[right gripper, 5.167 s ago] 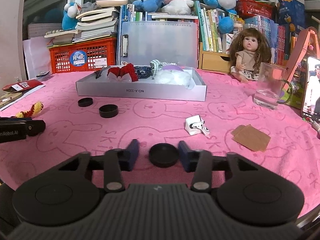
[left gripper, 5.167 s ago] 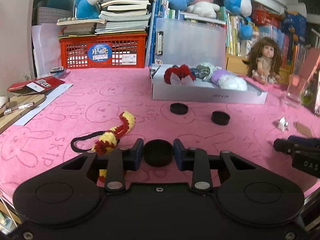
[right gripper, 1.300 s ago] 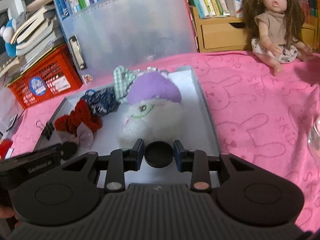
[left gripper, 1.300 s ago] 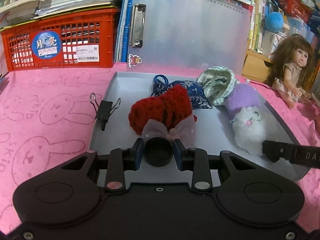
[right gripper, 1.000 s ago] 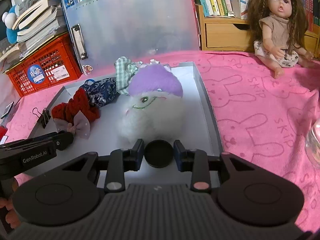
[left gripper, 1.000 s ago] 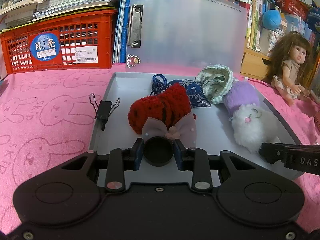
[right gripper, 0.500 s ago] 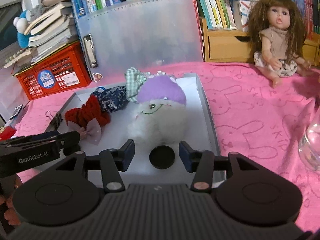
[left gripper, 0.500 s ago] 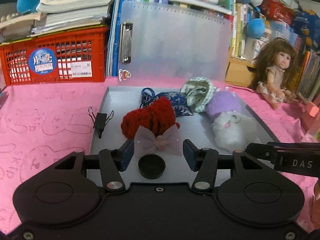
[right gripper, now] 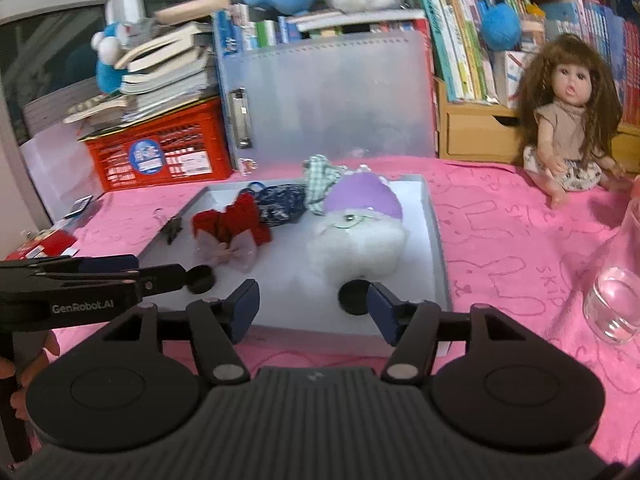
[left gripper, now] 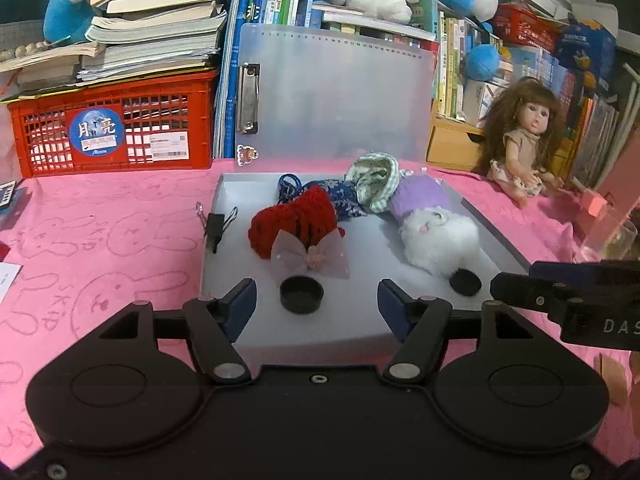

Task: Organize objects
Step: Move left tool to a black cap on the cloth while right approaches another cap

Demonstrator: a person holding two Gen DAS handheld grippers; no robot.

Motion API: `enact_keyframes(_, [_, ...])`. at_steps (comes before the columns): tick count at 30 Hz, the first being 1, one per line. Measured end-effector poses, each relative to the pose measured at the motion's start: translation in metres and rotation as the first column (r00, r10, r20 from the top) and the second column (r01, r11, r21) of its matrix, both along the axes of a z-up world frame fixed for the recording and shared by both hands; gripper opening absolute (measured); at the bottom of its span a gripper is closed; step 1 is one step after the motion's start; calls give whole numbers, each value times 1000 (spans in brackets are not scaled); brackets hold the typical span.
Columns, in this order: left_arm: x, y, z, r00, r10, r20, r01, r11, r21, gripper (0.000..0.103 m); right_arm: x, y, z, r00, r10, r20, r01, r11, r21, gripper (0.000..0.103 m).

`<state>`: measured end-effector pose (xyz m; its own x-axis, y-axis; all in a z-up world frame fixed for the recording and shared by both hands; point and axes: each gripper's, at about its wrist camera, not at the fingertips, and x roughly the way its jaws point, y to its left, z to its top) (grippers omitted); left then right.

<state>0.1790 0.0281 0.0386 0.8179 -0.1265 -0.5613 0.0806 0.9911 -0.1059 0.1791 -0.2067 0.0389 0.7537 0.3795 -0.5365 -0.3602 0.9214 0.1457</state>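
Tray on the pink bench: two black caps now inside | left cap lies ahead of the left hand-held gripper, jaws just opened, nothing held | right cap ahead of the right hand-held gripper, jaws also just opened, empty | caps look done; other leftovers cannot be told.

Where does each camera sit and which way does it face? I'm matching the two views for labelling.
Left wrist: on the left tool, looking down at the tray; the right tool enters at right.
Right wrist: on the right tool, facing the same tray; the left tool and fingers show at left.
Shared: both black caps, the doll.
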Motion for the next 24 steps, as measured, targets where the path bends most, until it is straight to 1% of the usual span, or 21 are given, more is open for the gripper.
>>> enact_keyframes(3, [-13, 3, -1, 1000, 3, 8, -3, 1000, 5, 68, -13, 3, 0, 999, 35, 25, -35, 999, -11, 76])
enact_keyframes(6, [-24, 7, -3, 1000, 0, 0, 0, 1000, -9, 69, -25, 10, -2, 997, 62, 52, -59, 997, -45, 77])
enact_keyframes(10, [-37, 10, -7, 1000, -2, -7, 2, 1000, -10, 70, -39, 16, -7, 993, 108, 53, -105, 993, -51, 78])
enact_keyframes(12, [-42, 11, -9, 1000, -3, -8, 3, 1000, -7, 72, -47, 19, -10, 989, 139, 56, -136, 989, -49, 81])
enact_keyframes(14, [-46, 11, -11, 1000, -3, -14, 3, 1000, -7, 72, -52, 22, -13, 984, 167, 59, -164, 985, -56, 82])
enact_keyframes(18, [-53, 11, -16, 999, -13, -30, 13, 1000, -2, 73, -61, 30, -24, 978, 204, 45, -199, 976, -86, 82])
enact_keyframes(24, [-55, 11, -23, 998, -14, -56, 15, 1000, 15, 77, -66, 38, -36, 970, 242, 11, -239, 966, -98, 82])
